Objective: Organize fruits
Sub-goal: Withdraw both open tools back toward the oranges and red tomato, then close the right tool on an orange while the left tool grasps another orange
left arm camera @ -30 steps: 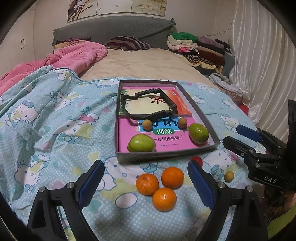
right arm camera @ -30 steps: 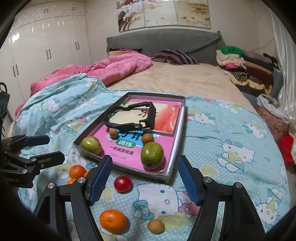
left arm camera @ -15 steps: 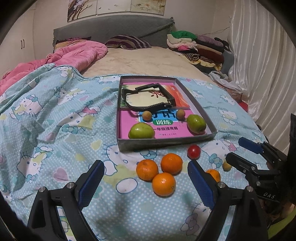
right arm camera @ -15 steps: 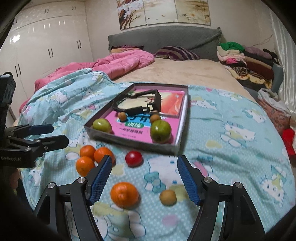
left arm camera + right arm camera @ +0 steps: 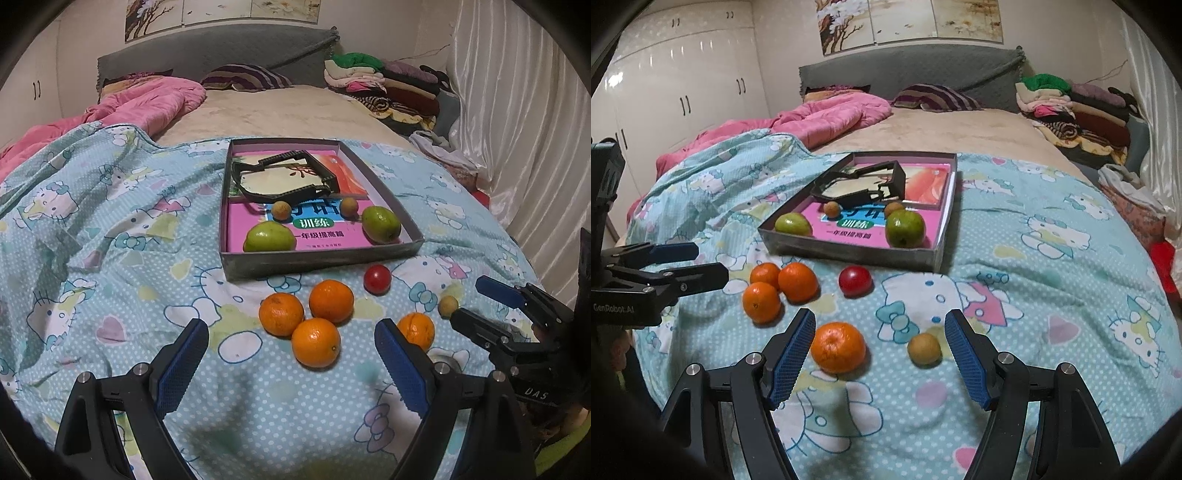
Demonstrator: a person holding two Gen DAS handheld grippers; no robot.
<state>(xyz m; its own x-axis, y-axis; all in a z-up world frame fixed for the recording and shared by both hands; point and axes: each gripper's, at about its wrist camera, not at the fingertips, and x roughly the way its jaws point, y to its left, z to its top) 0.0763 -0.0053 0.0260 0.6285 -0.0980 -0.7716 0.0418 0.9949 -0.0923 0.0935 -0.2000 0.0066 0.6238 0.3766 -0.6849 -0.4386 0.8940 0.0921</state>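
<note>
Peering past my left tool [image 5: 291, 354], I find its right finger [image 5: 400, 363] cutting off part of one orange [image 5: 416, 329], which the right wrist view shows whole. Only that view takes in the white wardrobe [image 5: 683, 74]. Both tools gape empty over the bed [image 5: 1052, 295]: three oranges [image 5: 308, 319] lie ahead of the left, orange and small brown fruit [image 5: 924, 349] between the right tool's [image 5: 881, 349] fingers, before the grey tray [image 5: 849, 254].

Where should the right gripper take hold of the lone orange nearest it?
Across its round middle, from above: the lone orange lies free on the bedspread, clear of the small brown fruit, and the right gripper stands open wider than it.
</note>
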